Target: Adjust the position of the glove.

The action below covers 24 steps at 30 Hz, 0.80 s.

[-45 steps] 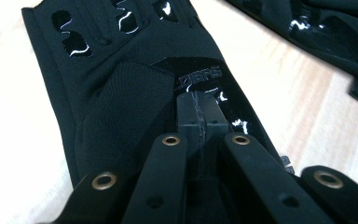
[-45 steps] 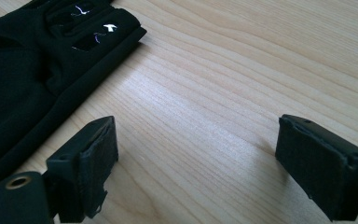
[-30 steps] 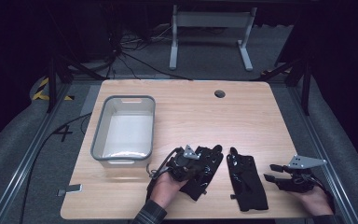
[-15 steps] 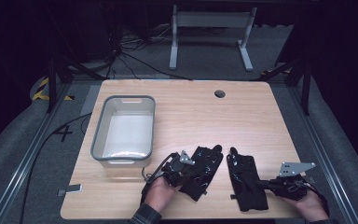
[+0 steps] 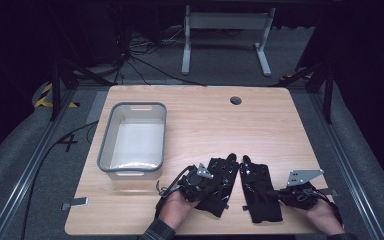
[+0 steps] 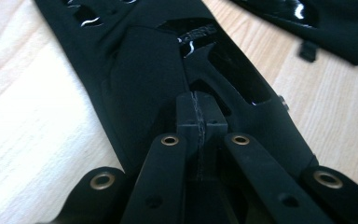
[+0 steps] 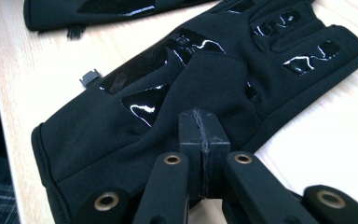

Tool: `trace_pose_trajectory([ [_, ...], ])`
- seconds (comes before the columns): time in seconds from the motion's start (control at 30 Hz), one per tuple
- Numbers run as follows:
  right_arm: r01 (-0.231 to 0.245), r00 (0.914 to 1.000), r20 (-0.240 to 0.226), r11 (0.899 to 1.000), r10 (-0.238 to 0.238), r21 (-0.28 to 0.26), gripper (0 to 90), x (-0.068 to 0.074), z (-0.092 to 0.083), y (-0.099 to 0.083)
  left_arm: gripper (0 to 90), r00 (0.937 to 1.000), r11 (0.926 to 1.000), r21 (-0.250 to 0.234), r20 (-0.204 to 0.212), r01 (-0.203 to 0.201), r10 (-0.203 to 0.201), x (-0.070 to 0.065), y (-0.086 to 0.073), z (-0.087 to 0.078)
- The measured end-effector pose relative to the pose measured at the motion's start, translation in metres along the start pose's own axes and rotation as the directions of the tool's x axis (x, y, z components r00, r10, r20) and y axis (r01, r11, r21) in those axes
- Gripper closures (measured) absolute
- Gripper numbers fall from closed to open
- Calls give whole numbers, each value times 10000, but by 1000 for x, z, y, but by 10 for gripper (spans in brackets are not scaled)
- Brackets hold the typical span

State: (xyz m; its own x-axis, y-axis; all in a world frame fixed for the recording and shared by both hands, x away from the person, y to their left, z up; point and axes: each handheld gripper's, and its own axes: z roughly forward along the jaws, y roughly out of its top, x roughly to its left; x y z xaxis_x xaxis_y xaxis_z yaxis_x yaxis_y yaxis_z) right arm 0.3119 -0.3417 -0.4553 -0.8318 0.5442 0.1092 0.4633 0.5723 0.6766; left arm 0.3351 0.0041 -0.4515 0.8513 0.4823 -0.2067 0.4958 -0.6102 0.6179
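Gloves: 2 black ones at near tabletop (image 5: 200,115) edge, left glove (image 5: 219,185), right glove (image 5: 260,192). Left claw (image 6: 200,116) and right claw (image 7: 203,135) each pinched together on theirs. Grey bin (image 5: 132,141) at left empty; likely nothing binned yet.

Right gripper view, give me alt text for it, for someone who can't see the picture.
The right gripper, jaws shut together, sits low over the edge of a black glove lying flat on a light wooden table; whether it pinches the fabric can't be told. The glove has glossy black patches on its surface, and part of a second black glove lies along the top.
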Motion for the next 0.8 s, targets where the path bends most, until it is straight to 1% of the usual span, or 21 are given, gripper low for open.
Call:
trace_pose_trajectory([
  [0.07,13,10000,-7,10000,-13,9,900,0,2,2,897,10000,10000,52,11,-53,53,-1,0,0],
  [0.2,194,9998,21,9998,-194,16,900,0,8,9,897,9999,9999,10,70,-133,133,-4,2,3],
  [0.43,370,9992,-158,9993,-369,50,900,-1,17,18,897,9996,9997,-39,113,-256,256,-8,3,6],
  [0.5,434,9989,-181,9990,-433,70,900,0,19,20,897,9996,9997,-93,160,-230,231,-8,4,7],
  [0.57,475,9987,-189,9988,-474,75,900,-1,20,22,897,9995,9995,-133,115,-295,296,-8,5,8],
  [0.73,494,9985,-222,9987,-491,90,900,-1,20,22,897,9995,9991,-333,-142,-272,268,-7,7,12],
  [0.8,493,9985,-224,9987,-491,90,900,-1,20,22,897,9995,9992,-316,-194,-258,252,-5,7,12],
])
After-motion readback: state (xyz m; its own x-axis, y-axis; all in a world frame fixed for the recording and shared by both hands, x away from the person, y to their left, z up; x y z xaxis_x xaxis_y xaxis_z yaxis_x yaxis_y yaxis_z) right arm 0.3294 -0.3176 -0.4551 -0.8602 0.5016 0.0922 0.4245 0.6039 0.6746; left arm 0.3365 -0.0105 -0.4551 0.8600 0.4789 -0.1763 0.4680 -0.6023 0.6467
